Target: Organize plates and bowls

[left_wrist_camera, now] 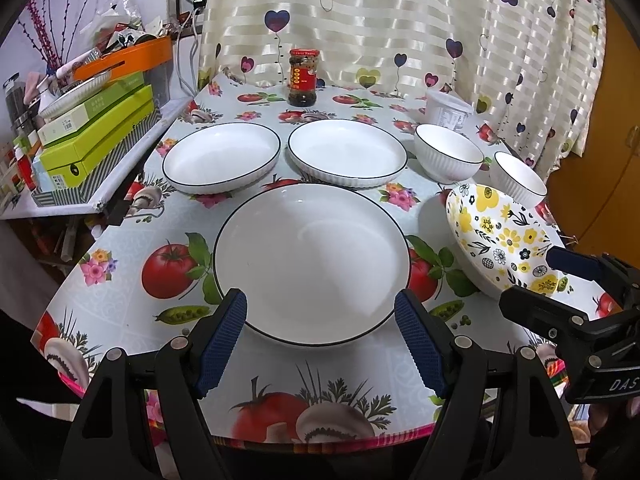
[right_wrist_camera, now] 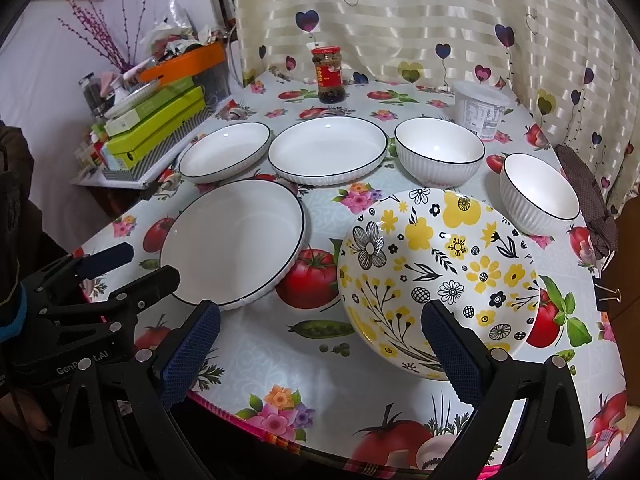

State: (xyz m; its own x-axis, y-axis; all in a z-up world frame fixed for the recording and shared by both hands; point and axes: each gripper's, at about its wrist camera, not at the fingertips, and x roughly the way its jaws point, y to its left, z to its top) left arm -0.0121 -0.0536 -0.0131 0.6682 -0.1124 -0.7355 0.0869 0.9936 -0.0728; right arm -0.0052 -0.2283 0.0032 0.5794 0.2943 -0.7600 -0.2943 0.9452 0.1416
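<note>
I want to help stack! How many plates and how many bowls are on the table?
White black-rimmed plates: 3
White ribbed bowls: 2
Yellow-and-black flowered bowl: 1
Total: 6

Round table (left_wrist_camera: 120, 312) under fruit-print oilcloth, heart-print striped curtain (left_wrist_camera: 400, 20) straight ahead beyond it, cluttered side shelf (left_wrist_camera: 92, 196) ahead-left, white wall (right_wrist_camera: 60, 60) behind it.

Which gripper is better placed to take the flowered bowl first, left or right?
Right. The right gripper is open, with one of its fingers already over the flowered bowl. The left gripper faces the near white plate.
</note>
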